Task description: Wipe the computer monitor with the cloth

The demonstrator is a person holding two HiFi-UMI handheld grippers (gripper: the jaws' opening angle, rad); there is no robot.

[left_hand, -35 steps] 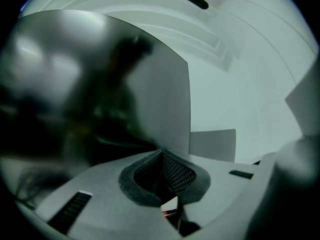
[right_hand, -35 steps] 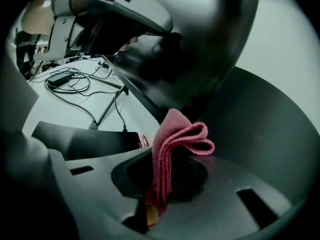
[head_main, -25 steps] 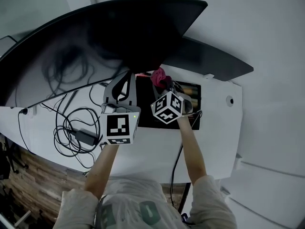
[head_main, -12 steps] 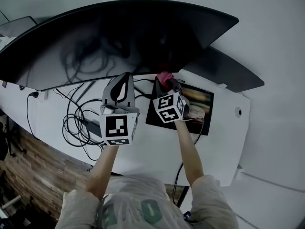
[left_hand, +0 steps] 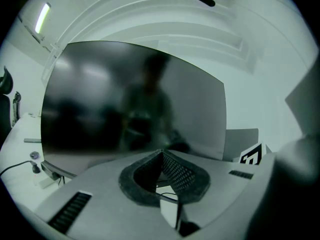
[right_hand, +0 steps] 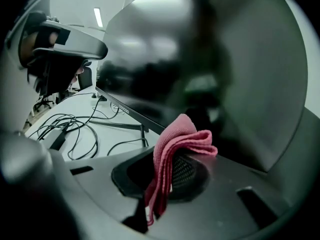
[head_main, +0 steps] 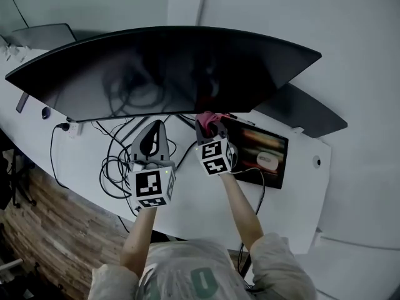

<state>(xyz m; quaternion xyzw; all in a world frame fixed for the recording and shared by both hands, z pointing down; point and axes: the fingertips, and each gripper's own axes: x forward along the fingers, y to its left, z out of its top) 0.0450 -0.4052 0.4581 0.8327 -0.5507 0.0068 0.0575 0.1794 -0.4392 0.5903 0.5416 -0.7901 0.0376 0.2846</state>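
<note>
Office: white desk (head_main: 187, 200), curved monitor (head_main: 162, 74), tangled cables (head_main: 111, 162).

Head view looks steeply down; both gripper views closely face monitor (head_main: 162, 67).

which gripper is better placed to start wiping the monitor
Right. The right gripper is shut on the pink cloth, with the monitor just ahead of it. The left gripper is shut with nothing between its jaws, so it has nothing to wipe with.
</note>
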